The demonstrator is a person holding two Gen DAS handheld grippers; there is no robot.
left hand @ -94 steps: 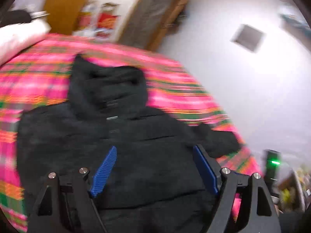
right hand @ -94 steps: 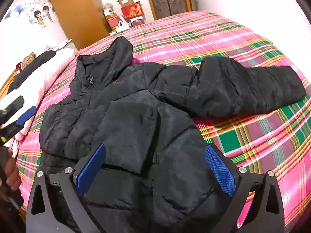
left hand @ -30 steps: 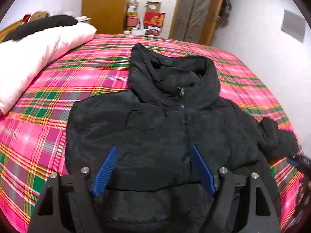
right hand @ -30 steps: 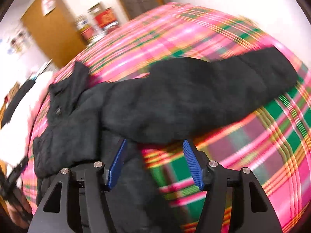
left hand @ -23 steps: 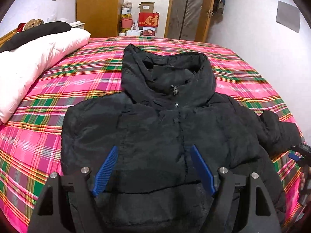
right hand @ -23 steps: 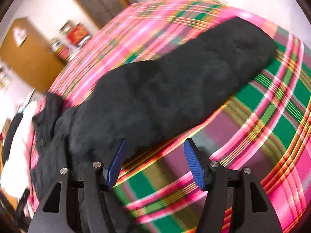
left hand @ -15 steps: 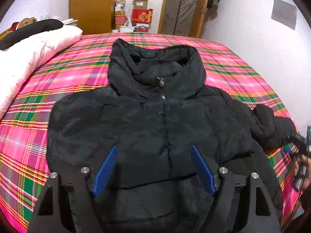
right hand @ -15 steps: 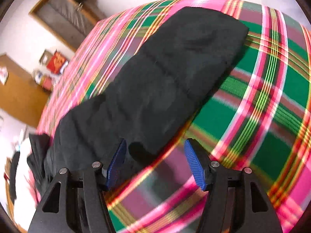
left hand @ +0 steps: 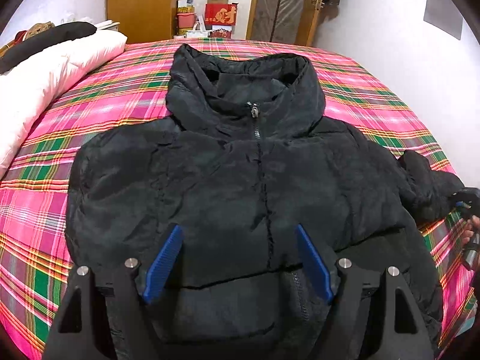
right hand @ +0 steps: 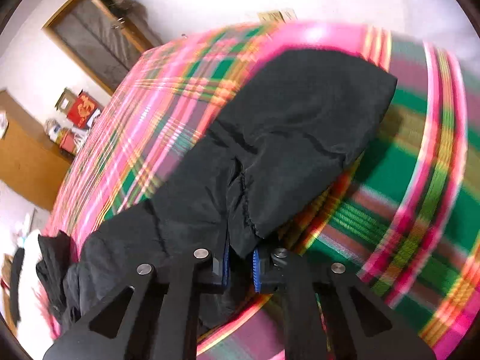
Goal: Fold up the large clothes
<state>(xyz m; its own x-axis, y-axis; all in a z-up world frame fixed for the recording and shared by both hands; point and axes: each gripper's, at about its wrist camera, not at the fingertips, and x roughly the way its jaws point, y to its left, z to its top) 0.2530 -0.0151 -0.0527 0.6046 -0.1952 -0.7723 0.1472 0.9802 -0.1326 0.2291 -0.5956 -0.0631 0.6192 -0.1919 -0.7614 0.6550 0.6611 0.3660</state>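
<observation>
On the pink plaid bed (left hand: 99, 96) the black jacket (left hand: 240, 174) lies flat, front up. The right gripper (right hand: 240, 262), wide apart a moment ago, has just closed and now pinches the jacket's sleeve (right hand: 300, 138). The left gripper (left hand: 237, 261) hangs spread over the jacket's bottom edge, holding nothing.

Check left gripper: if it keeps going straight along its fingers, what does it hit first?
Most likely the black jacket: the open left gripper points down at its zipped front, nothing between. Depth is unclear.
</observation>
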